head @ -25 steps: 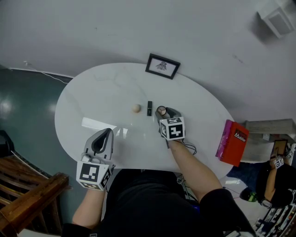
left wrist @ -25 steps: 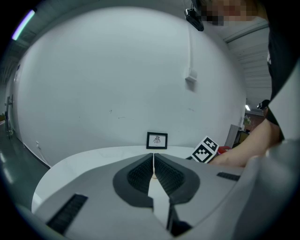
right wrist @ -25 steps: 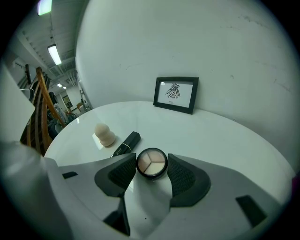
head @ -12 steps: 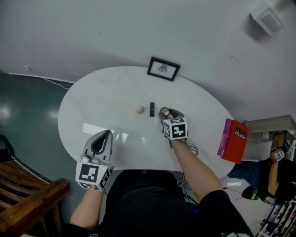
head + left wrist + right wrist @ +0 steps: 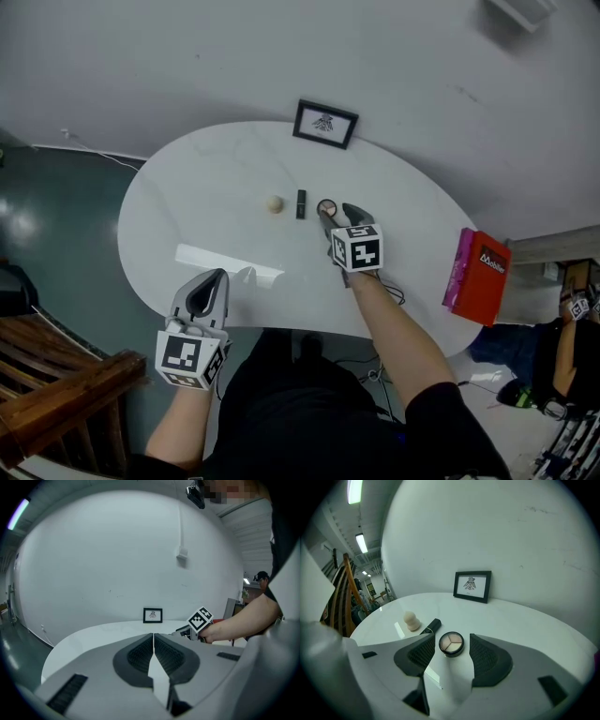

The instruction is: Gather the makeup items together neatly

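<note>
Our right tongs (image 5: pixel 337 214) stand wide around the compact (image 5: pixel 451 643) before the picture frame (image 5: pixel 472 586), left tongs (image 5: pixel 153 635) pinched empty; we judge it light, stiff, slippery, best gripped across its rim.

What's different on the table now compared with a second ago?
The left gripper, shut and empty, drew back slightly toward the near edge of the table. Nothing was grabbed or released. The right gripper still straddles the round compact, jaws open; the black stick and sponge stayed put.
</note>
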A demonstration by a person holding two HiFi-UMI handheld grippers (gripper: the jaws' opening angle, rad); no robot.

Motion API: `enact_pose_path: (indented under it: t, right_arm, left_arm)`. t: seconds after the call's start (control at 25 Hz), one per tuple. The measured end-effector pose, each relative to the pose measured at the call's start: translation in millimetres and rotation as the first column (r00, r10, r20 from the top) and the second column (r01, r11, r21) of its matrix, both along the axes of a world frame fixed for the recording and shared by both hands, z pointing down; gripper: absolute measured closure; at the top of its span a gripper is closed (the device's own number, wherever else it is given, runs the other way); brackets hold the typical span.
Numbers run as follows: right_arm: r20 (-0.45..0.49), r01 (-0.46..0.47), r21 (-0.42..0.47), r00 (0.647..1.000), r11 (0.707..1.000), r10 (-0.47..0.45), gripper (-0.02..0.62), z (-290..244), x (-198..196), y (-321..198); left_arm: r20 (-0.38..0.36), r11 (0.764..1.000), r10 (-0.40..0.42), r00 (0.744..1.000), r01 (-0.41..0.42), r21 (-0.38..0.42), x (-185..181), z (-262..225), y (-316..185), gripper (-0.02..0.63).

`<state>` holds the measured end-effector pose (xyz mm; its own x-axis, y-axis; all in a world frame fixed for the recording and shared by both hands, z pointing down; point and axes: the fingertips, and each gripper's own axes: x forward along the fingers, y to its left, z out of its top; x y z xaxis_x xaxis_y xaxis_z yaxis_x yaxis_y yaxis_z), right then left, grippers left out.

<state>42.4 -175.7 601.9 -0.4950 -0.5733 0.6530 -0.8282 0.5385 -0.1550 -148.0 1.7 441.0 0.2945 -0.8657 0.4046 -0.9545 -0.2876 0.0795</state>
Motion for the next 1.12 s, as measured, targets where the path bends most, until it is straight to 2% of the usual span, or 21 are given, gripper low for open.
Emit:
enact_pose_path:
  t: [0.48,0.76,0.92,1.12]
  right_arm:
    - [0.195,0.016,0.159,0.980,0.987,-0.047,0.391,-116,64,82]
    - [0.264,-0.001,0.239,0.962,0.971,-0.064,0.393,-176,99,129]
    - [0.302,-0.031,0.273,0.952,0.962,-0.055,0.399,-207,109,147]
    - [0.317,-0.065,0.325,0.948,0.943,-0.044,0.436,-245,109,170]
  left_arm:
    - [0.027,0.996,0.010,1.000,-0.012,0.087,81,-51,54,0.589]
    - [0.052,0.989,0.047,0.998,-0.054,0.139,118,-92,73,0.589]
    - [0.064,0.980,0.093,0.994,-0.103,0.172,128,-112,76,0.589]
    - [0.081,0.965,0.146,0.986,-0.160,0.208,123,-132,74,0.589]
